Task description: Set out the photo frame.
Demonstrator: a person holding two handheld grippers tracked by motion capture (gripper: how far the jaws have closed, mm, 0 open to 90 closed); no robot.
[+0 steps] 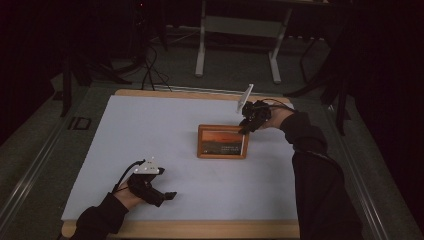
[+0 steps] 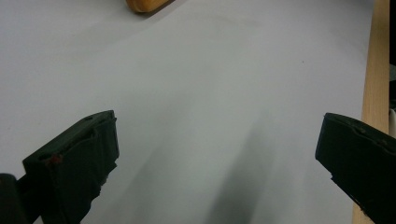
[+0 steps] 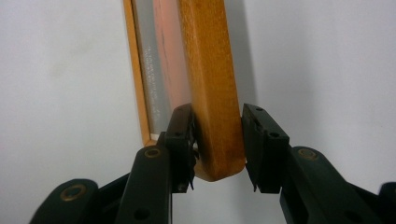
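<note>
A rectangular wooden picture frame (image 1: 223, 142) is lying near the middle of the worktop (image 1: 165, 130), whose surface is a smooth, matte pale-grey sheet bordered by a light wood edge. The frame's rim is warm orange-brown with rounded corners, and glossy glazing is covering a reddish and dark print inside.

The right hand-held gripper (image 1: 245, 128) is reaching in from the far right side, its two black jaws closing on the frame's right end. In the right gripper view (image 3: 218, 140) the ridged pads are pressing against both faces of the thick wooden rim.

The left hand-held gripper (image 1: 170, 195) is resting low over the near left part of the worktop, well apart from the frame, its jaws (image 2: 219, 154) standing wide apart and holding nothing.
</note>
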